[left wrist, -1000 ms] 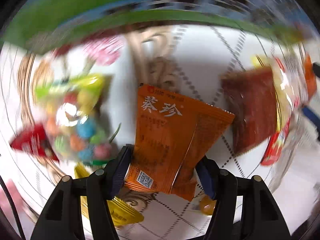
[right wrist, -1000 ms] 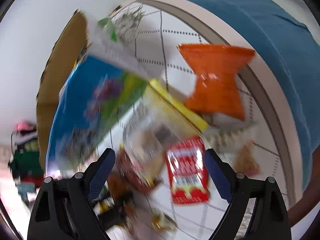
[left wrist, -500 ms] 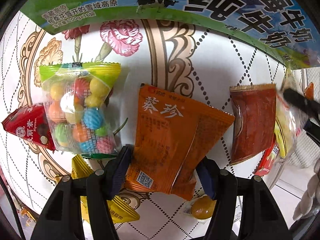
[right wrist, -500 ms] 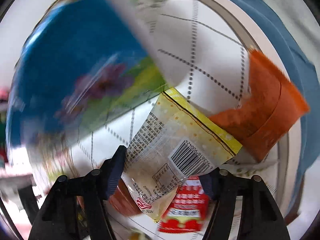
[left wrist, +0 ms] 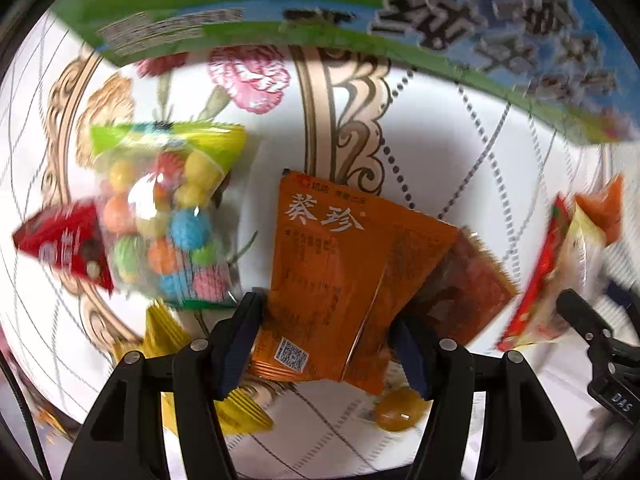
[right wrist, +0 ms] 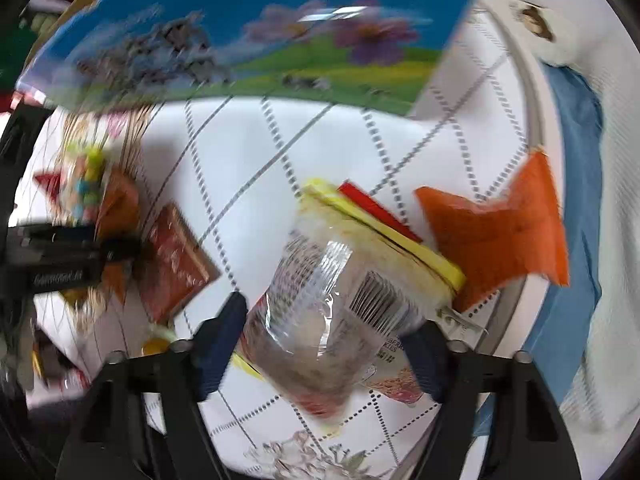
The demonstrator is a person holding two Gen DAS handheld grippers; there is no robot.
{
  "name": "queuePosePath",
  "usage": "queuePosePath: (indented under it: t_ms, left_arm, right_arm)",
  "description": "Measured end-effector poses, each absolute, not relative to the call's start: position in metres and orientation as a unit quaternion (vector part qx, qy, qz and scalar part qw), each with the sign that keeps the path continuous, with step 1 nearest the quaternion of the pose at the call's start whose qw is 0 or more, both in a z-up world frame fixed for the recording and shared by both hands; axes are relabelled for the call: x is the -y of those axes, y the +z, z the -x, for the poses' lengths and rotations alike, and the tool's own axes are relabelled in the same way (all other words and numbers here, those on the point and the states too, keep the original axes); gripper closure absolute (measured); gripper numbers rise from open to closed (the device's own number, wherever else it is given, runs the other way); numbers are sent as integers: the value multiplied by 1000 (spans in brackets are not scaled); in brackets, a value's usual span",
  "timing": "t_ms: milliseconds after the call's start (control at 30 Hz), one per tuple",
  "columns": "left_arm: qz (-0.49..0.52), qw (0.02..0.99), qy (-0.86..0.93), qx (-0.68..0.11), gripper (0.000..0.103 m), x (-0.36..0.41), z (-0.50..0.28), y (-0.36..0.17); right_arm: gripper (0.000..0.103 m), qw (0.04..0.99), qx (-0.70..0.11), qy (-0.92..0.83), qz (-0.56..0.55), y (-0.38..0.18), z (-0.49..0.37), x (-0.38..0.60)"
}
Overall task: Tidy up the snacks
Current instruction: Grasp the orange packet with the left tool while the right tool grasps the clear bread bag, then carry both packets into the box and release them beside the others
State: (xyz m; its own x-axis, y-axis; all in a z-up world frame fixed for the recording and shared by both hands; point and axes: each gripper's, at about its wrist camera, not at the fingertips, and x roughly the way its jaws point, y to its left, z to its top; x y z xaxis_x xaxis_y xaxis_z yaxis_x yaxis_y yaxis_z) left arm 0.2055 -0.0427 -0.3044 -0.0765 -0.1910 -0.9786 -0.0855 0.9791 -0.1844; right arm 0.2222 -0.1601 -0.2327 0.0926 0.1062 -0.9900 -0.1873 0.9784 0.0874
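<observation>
Foil crackles: my left gripper (left wrist: 326, 338) pinches the limp orange sachet (left wrist: 340, 276) low; right gripper (right wrist: 330, 346), jaws just widening, straddles the slippery clear packet (right wrist: 340, 316).

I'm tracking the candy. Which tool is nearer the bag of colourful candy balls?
Left. The left tool sits just beside the candy-ball bag; the right tool is across the table.

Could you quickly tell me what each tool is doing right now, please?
Left tool: closed on the orange snack packet.
Right tool: jaws just reopened partway around the clear yellow-topped packet; grip cannot be told.
</observation>
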Motion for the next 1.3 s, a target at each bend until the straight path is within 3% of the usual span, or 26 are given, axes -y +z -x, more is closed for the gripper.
queuePosePath:
  t_ms: [67,267,400,467,500,533,700,800,967,1133,1300]
  left_arm:
    - [116,673,-38,-729,42,38,-206,-298]
    - [84,672,-42,-734,42,46,-210,-303]
    - [47,676,-36,-734,42,53,-213,-313]
    - [72,676,-30,-733,42,46,-215,-314]
    - [90,677,-24,-730,44,41,-215,-313]
    - [100,678,-19,-728,47,35,-216,-313]
    - [134,670,-17,-730,47,20,-224,-316]
    - [111,674,-21,-730,47,22,-225,-320]
    - [84,695,-16,-714,49,36,-225,-318]
    - [78,707,-26,-703,53,48,-201,-296]
    - [96,715,-53,-691,53,49,-187,-263]
  right_arm:
    - [17,753,-654,67,-13,-226,-220,170]
    - [17,765,-633,6,-119,-219,-203,201]
    - [17,762,-639,-10,-105,-234,-206,190]
    - [22,756,-646,-16,-104,-251,-210,179]
    - [40,755,-646,-16,-106,-254,-212,179]
    - [45,757,-644,-10,-105,-256,-214,177]
    - [44,762,-644,63,-38,-252,-215,155]
    - [32,760,-646,60,-25,-252,-212,157]
    - [31,746,-662,54,-52,-267,-197,163]
    - [50,762,-644,49,-47,-286,-179,159]
    - [53,779,-619,67,-76,-260,-169,168]
